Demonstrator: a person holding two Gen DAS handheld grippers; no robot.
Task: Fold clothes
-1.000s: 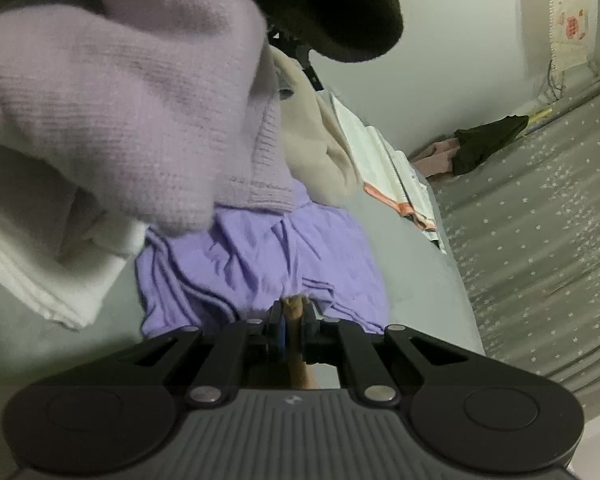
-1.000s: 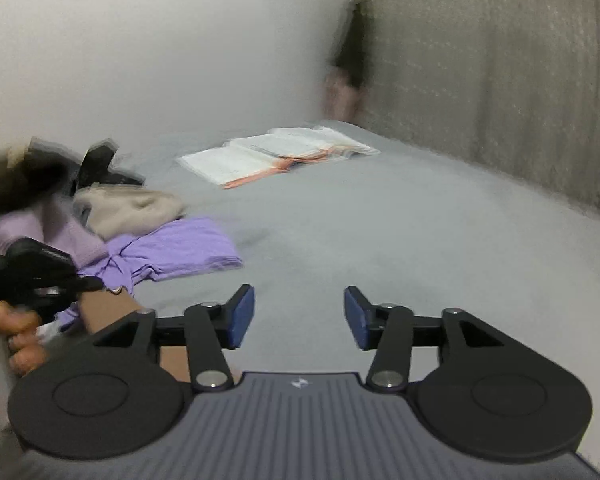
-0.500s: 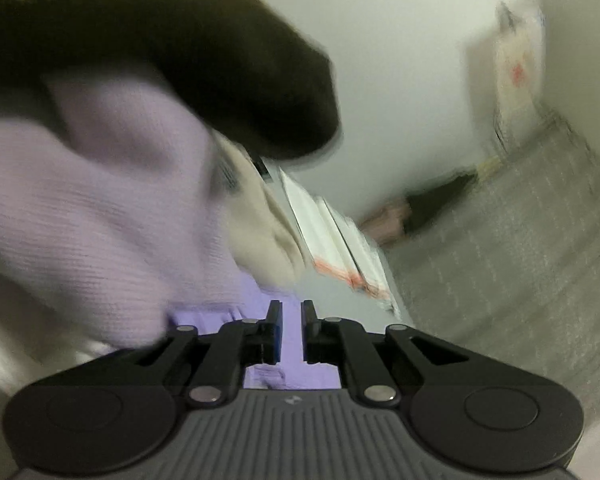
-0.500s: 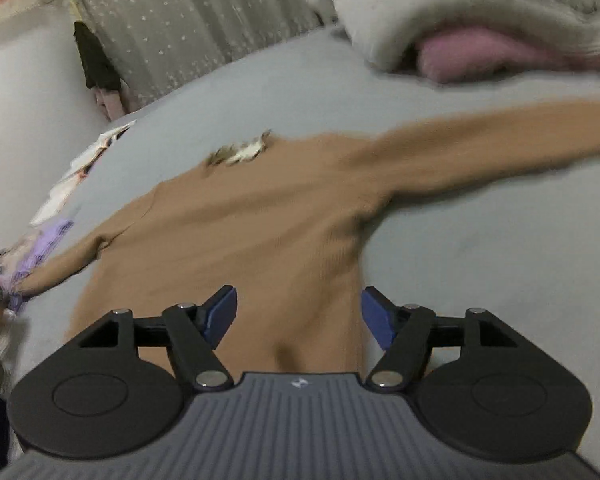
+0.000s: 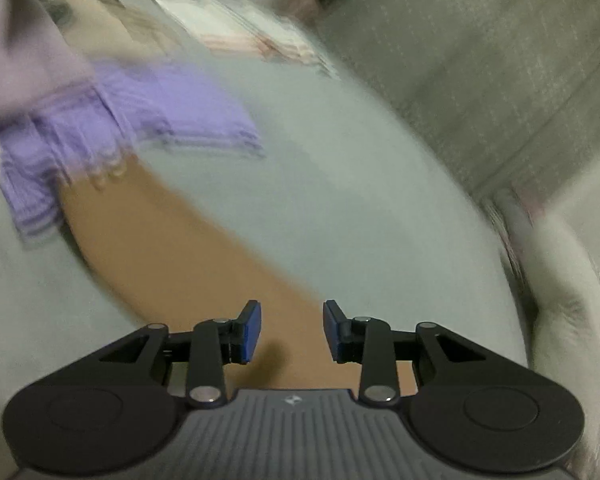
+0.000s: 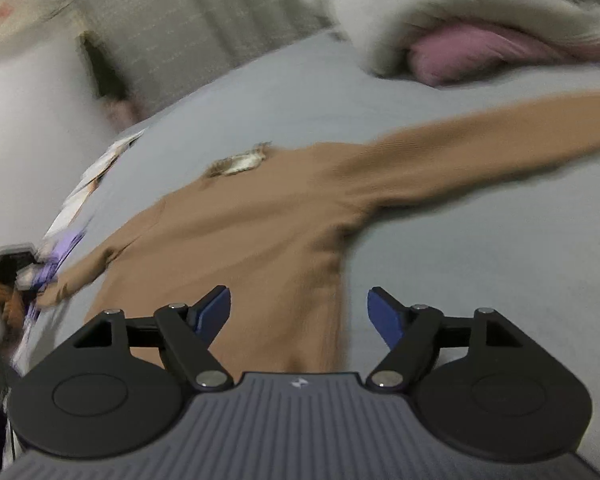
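The right gripper (image 6: 299, 314) hangs with jaws wide apart over the hem of a tan sweater (image 6: 240, 232) spread flat on the grey bed (image 6: 480, 264) — one sleeve runs off frame. The left gripper (image 5: 292, 330), also parted, hovers over the other sleeve (image 5: 172, 240); beyond it, blurred, probably folded purple cloth (image 5: 140, 120).

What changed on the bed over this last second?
The left gripper, shut on a tan sleeve a second ago, opened and let it go; the sleeve now lies on the sheet. The right gripper swung round over the brown sweater and stayed open.
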